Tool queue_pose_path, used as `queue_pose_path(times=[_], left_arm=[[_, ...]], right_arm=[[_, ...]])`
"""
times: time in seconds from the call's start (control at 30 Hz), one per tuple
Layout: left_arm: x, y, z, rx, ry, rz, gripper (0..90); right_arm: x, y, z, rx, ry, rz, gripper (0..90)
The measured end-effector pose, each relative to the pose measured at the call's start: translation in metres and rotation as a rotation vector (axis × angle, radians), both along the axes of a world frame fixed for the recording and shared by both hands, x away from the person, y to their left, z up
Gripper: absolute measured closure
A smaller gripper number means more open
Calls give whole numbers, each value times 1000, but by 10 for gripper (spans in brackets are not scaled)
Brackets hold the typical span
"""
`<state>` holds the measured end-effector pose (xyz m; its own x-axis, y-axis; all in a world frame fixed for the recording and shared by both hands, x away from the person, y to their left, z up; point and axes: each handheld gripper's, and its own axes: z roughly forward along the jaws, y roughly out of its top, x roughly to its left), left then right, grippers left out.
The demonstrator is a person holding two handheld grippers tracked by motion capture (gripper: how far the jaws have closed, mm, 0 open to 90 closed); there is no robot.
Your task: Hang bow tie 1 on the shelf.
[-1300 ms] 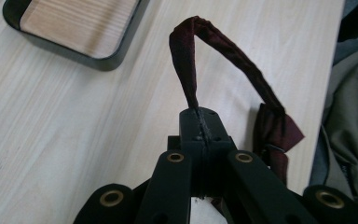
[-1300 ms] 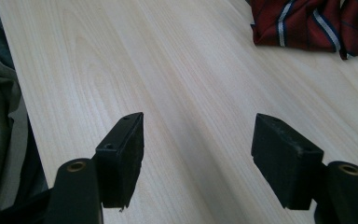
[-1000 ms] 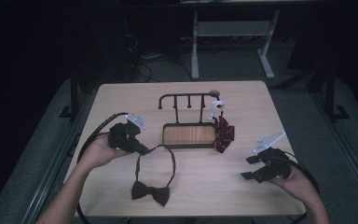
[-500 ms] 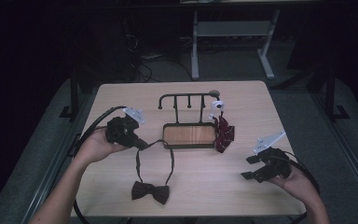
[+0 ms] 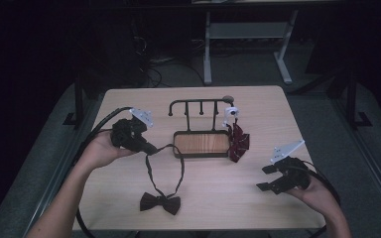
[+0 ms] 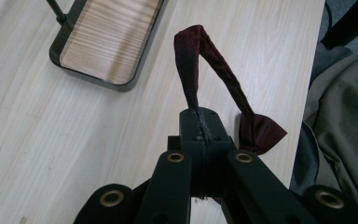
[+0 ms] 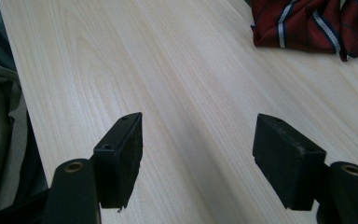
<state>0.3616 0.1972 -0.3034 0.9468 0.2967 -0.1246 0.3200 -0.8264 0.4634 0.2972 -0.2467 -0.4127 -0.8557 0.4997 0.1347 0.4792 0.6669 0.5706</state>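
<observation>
Nearest the person, along the front edge of the pale wooden table (image 5: pixel 228 198), the knot of a dark maroon bow tie (image 5: pixel 160 203) lay flat on the wood, its thin neck strap (image 5: pixel 180 168) running away from it in a long loop toward the left. To the right, near the front corner, the right gripper (image 5: pixel 265 178) rested low over the table in the person's right hand (image 5: pixel 317 192); its jaws stood wide apart with nothing but bare wood between them, as the right gripper view showed plainly, each black pad (image 7: pixel 123 154) clear of any cloth. Farther in on the left side, the left gripper (image 5: pixel 151 148) was held in the left hand (image 5: pixel 99 148), its jaws pressed together on the far end of the strap. In the left gripper view the strap (image 6: pixel 200 65) rose out of the closed jaws, bent over in a peak, and fell back to the knot (image 6: pixel 261 133) lying near the table edge. Just beyond that gripper sat a dark tray with a wooden floor (image 5: pixel 201 144), and from it rose a black rack with short pegs (image 5: pixel 196 104). Against the tray's right end leaned a red striped tie (image 5: pixel 238 141), bunched up, with a small white object (image 5: pixel 231 113) above it at the rack's end.
</observation>
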Motion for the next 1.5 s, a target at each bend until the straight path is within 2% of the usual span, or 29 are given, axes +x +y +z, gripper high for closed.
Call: queue_pose_path(times=[0.4,0.8,1.13,1.5], left_arm=[[4,-3,10,9,-11,5,898],[11,-8,18,19,-19,3,898],[20,-9,28,20,-24,9,898],[32,-9,37,41,-30,23,898]], right_arm=[[1,-1,-1,2,-7,1,320],[1,-5,-2,9,6,-4,318],[2,-8,-2,16,6,-11,318],[3,-8,-3,9,9,-8,318]])
